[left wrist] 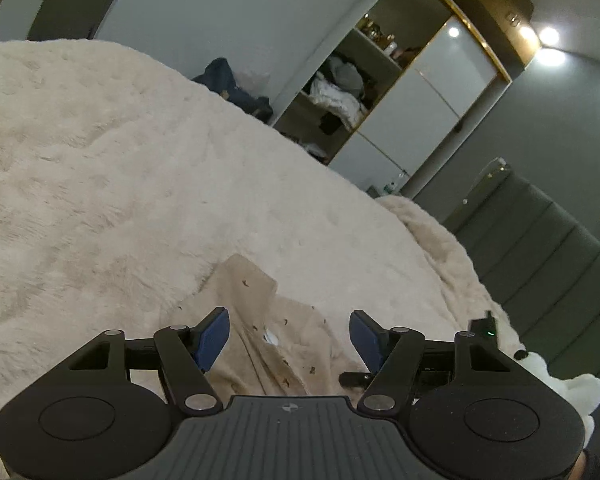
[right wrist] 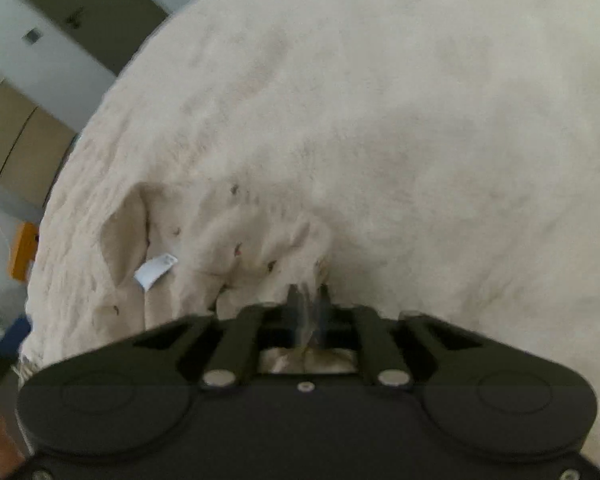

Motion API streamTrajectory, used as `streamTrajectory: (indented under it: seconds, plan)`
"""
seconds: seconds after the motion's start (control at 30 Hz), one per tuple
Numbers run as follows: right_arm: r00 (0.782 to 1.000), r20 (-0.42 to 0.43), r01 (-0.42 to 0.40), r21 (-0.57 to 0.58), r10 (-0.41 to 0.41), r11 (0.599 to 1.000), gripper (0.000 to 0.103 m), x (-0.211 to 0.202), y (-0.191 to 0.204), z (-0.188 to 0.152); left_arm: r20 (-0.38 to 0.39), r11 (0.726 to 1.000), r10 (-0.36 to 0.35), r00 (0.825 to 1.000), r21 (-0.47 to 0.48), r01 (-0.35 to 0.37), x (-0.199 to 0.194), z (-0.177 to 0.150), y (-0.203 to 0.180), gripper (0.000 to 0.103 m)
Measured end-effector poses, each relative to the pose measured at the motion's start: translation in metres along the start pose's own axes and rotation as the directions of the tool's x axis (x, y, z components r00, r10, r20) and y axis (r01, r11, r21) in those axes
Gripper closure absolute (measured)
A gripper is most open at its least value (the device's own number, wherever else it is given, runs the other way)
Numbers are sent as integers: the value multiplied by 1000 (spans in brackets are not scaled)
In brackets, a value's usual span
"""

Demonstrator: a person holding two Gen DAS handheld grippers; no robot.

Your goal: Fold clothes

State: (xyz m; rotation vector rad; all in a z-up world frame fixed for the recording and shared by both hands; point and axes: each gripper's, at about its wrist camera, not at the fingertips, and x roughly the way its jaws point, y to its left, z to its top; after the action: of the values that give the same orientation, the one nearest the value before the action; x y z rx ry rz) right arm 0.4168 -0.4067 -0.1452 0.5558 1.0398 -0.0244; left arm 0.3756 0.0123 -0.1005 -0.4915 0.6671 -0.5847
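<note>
Left wrist view: left gripper [left wrist: 290, 336] hovering wide over beige garment [left wrist: 268, 344]; right gripper [right wrist: 308, 300] pinching garment fold on fluffy blanket [right wrist: 420, 120].

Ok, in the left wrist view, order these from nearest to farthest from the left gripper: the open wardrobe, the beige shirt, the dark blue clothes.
1. Beige shirt: right under the open left gripper.
2. Dark blue clothes: far edge of the bed.
3. Wardrobe: past the bed, upper right.

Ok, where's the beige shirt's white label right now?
In the right wrist view the white label lies left of centre on the beige shirt, beside its collar opening, on the fluffy cream blanket, left of the right claw.
</note>
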Motion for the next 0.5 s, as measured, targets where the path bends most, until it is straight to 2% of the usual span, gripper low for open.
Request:
streamTrajectory:
  seconds: [0.1,0.13,0.17,0.2,0.23,0.3,0.33,0.37,0.43,0.47,0.5]
  plan:
    - [994,82,68,-17,-66,998,101,-13,16,30,11,999,-10,1000,-33,10,-2,9,4,43]
    - [986,137,102,-25,-98,994,101,-23,25,49,14,999,-10,1000,-38,11,-2,11,4,43]
    - [947,246,228,-72,-204,971,101,-38,47,79,16,999,-4,1000,-35,5,-5,12,4,43]
    - [911,306,325,-122,-275,938,101,-41,61,92,18,999,2,1000,-32,-1,-7,13,4,43]
    - [902,315,351,-135,-295,927,100,-38,66,95,21,1000,5,1000,-26,-4,-9,14,3,43]
    - [844,324,509,-234,-427,828,96,-17,89,111,32,1000,2,999,-12,-2,-14,15,-1,43]
    - [828,318,545,-263,-462,796,87,-7,93,109,35,1000,-2,999,-20,3,-16,16,-2,43]
    - [820,320,559,-274,-474,783,78,-4,96,105,40,999,-9,999,-32,10,-19,17,-2,43]
    - [806,327,584,-297,-494,756,73,2,102,96,45,999,-9,999,-38,11,-22,17,-2,43]
    - [814,367,566,-324,-451,758,68,-1,112,77,47,999,-7,999,-38,8,-23,17,-2,43]
    - [831,370,538,-340,-416,771,65,-3,116,71,49,999,-3,999,-35,4,-26,17,-3,43]
